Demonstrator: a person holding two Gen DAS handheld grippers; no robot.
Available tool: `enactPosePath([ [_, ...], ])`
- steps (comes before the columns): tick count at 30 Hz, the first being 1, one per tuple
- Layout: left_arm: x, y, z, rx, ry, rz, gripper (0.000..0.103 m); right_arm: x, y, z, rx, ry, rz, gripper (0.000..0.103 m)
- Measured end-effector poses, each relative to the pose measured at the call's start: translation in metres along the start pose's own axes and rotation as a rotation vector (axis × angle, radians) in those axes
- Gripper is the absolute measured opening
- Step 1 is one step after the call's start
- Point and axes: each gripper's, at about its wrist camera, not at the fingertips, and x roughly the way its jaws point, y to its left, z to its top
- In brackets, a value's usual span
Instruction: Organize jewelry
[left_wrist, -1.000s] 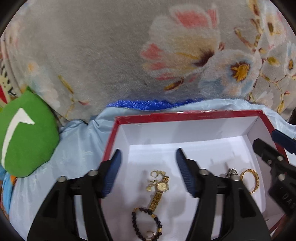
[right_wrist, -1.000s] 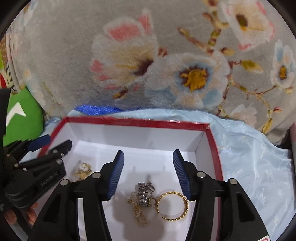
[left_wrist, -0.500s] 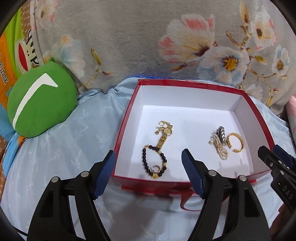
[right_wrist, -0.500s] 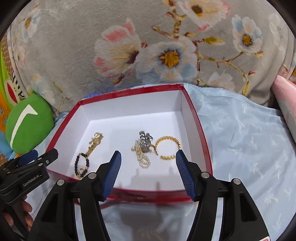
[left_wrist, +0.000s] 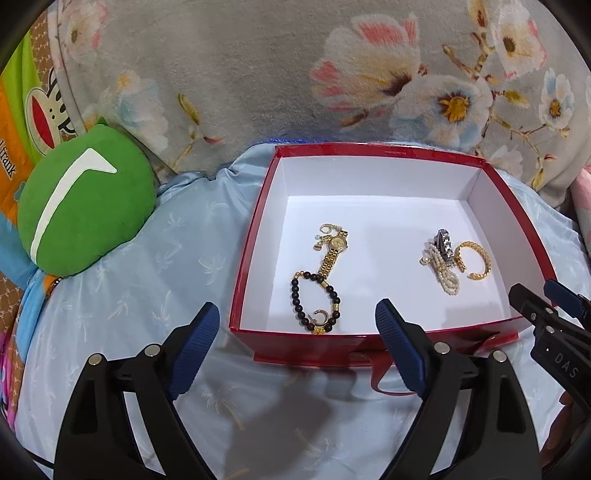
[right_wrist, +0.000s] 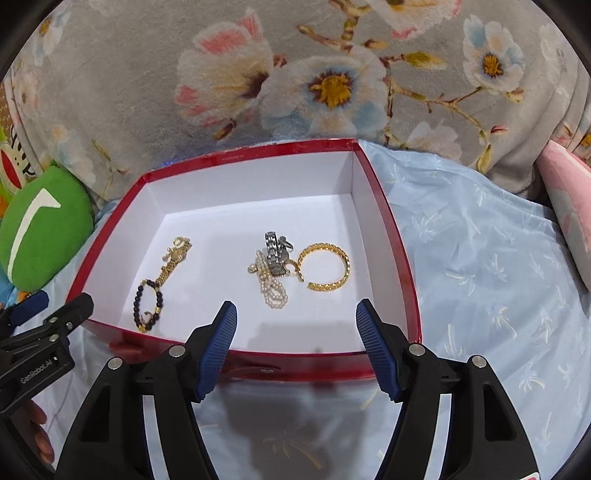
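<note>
1. Left wrist view: the gold watch (left_wrist: 331, 252) is lying with its long axis running far to near, leaning slightly left, its near end touching the black bead bracelet (left_wrist: 316, 302). The left gripper (left_wrist: 297, 345) is hovering just outside the near wall of the red box (left_wrist: 380, 150), its jaws opening wide with nothing between them. The right gripper (left_wrist: 535, 301) is entering at the right edge. A green cushion (left_wrist: 83, 206) is sitting well left of the box.

2. Right wrist view: the pearl strand (right_wrist: 272, 282), the silver watch (right_wrist: 274, 251) and the open gold bangle (right_wrist: 325, 266) are clustering at the box floor's middle, the bangle's gap facing near-left. The right gripper (right_wrist: 296, 345) is spreading, empty, over the near wall. All the jewelry is resting inside the box; light blue cloth (right_wrist: 480, 258) is surrounding it.
</note>
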Motion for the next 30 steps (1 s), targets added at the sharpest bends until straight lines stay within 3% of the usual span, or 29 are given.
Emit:
enactPosePath([
  [30, 0.0065, -0.0046, -0.0042, -0.008, 0.022, -0.004, 0.088, 0.0024, 0.0076, -0.0074, -0.044, -0.003, -0.043, 0.076],
])
